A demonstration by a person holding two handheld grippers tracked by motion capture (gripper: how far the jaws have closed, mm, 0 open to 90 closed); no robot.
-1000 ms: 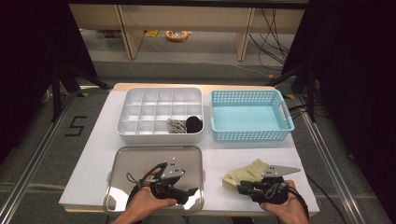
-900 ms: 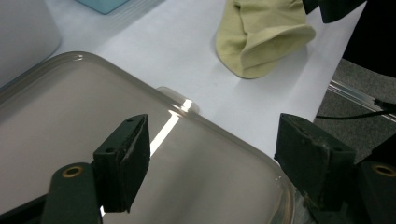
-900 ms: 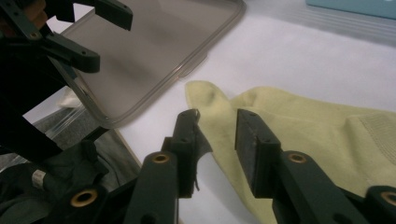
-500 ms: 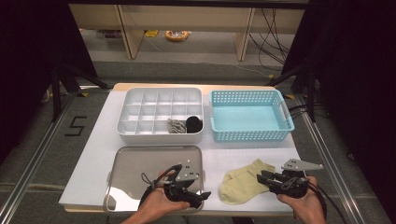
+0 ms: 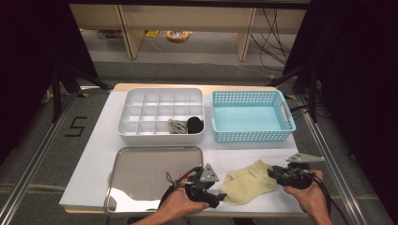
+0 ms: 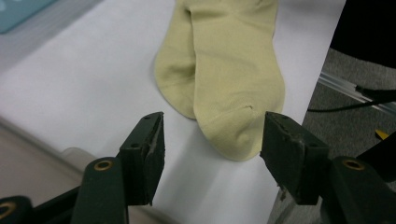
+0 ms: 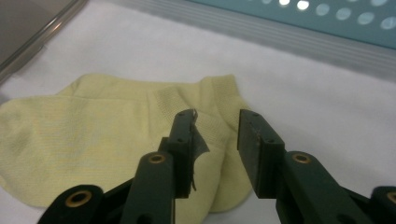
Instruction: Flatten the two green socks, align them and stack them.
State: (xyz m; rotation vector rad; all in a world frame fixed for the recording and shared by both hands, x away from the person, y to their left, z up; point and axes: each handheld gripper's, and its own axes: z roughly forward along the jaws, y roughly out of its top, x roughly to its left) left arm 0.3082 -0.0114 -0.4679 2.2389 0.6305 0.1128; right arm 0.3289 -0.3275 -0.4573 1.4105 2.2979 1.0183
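A white table (image 5: 98, 154) stands over a grey floor, dark on both sides. At the back sit a white divided box (image 5: 162, 115) and a blue basket (image 5: 251, 117); a steel tray (image 5: 155, 173) lies in front of the box. A pale yellow sock pair (image 5: 246, 183) lies flat at the near edge, just right of the tray. The left gripper (image 5: 217, 196) points at the toe end, its jaws apart and just closing, the toe (image 6: 233, 135) just ahead of them, untouched. The right gripper (image 5: 272, 172) hangs over the cuff end (image 7: 210, 121), jaws parted and just opening, gripping nothing.
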